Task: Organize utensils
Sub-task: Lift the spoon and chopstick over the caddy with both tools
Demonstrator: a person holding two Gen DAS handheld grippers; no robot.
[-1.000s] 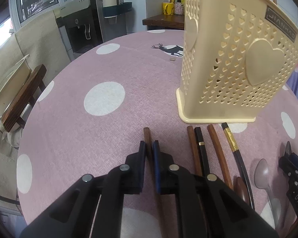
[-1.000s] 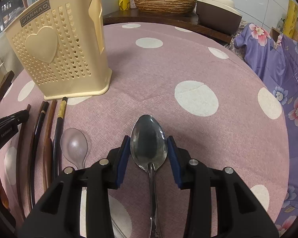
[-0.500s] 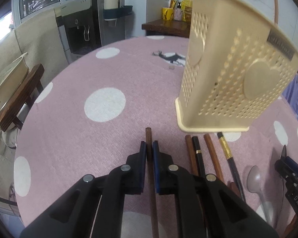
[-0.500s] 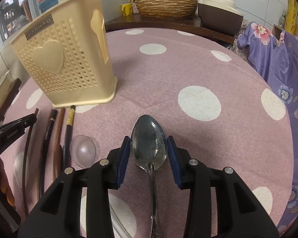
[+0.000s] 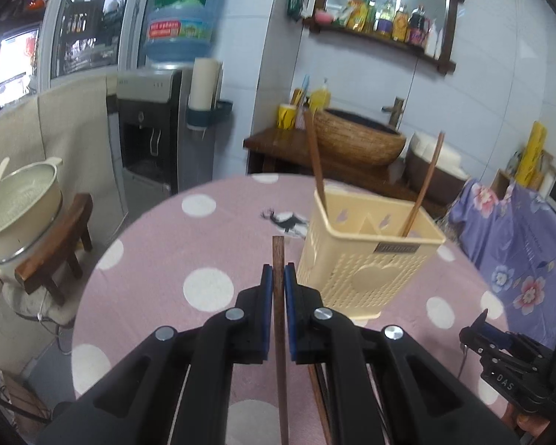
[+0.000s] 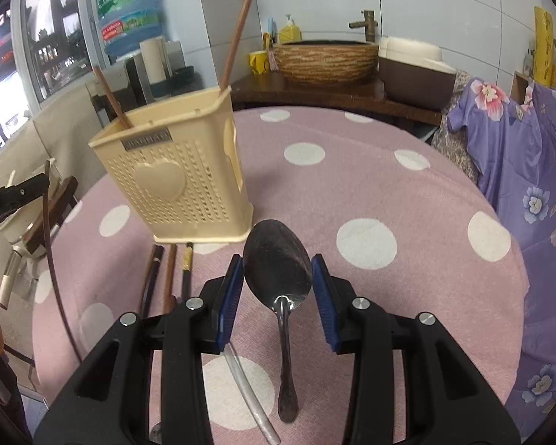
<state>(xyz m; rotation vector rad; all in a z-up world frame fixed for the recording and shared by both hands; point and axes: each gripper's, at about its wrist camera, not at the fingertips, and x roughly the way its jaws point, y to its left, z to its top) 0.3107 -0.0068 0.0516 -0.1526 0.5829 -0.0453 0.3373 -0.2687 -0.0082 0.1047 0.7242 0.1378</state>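
Left wrist: my left gripper (image 5: 278, 278) is clamped on 1 brown chopstick (image 5: 279, 319) – the cream basket (image 5: 367, 259) stands just right, holding 2 more.

Right wrist: my right gripper (image 6: 278, 282) pinches the metal spoon (image 6: 278, 263) by its bowl – basket (image 6: 174, 181) far left.

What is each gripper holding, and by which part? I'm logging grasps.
Left gripper pinches a brown wooden chopstick just below its upper end. Right gripper clamps a silver metal spoon across its bowl.
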